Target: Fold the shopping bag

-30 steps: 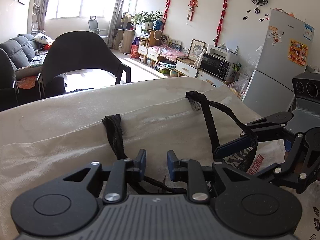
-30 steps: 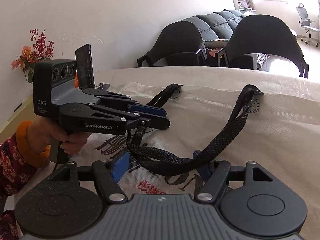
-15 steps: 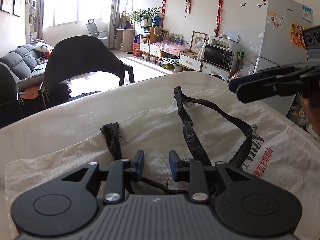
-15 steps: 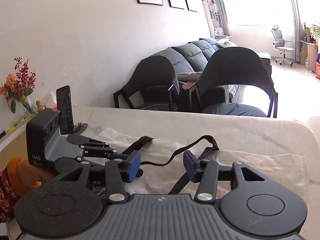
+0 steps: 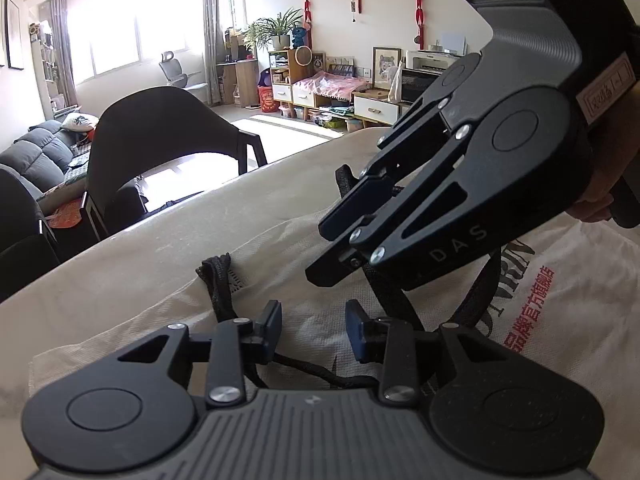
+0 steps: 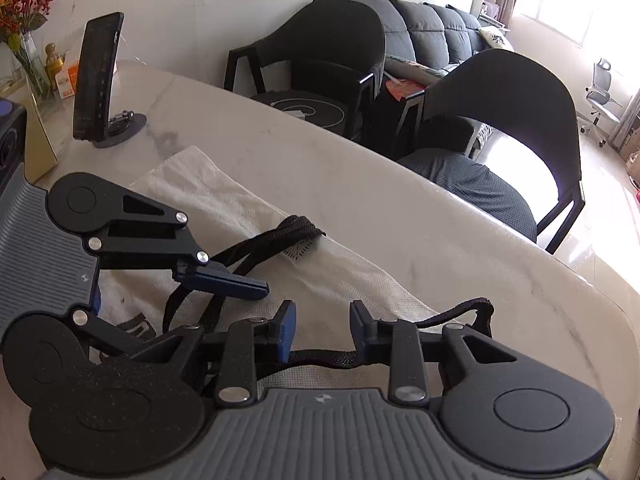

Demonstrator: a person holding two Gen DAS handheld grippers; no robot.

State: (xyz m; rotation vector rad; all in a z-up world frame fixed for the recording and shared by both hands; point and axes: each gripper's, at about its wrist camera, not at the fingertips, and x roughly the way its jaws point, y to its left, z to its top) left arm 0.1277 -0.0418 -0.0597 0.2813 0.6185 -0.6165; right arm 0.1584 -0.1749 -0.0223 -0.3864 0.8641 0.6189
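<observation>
**Both grippers working low over the bag's black straps**

Left wrist view: the white shopping bag (image 5: pixel 280 280) is lying flat on the pale marble table (image 5: pixel 200 232), its red and black print showing toward the right. The left gripper (image 5: pixel 313 326) is hovering just above the cloth with its jaws opening; a thin run of the black strap (image 5: pixel 218 292) is passing beneath the gap, but the pads are not pressing on it, so this gripper is released. The right gripper (image 5: pixel 332 252) is reaching in from the upper right, a hand (image 5: pixel 596 200) wrapping its handle. Its fingers are sitting close together over the second strap (image 5: pixel 384 288); whether they are pinching it cannot be told from here.

Right wrist view: the right gripper (image 6: pixel 323 334) is pointing down at the bag (image 6: pixel 340 280), its jaws closing. A length of strap (image 6: pixel 324 358) is crossing low between the blue pads, yet the pads are standing clear of it, so nothing is being grasped. The left gripper (image 6: pixel 256 292) is coming in from the left, just above the other strap (image 6: pixel 296 228). A phone on a stand (image 6: pixel 96 80) is standing on the table (image 6: pixel 400 208) near the wall, well apart from the bag
</observation>
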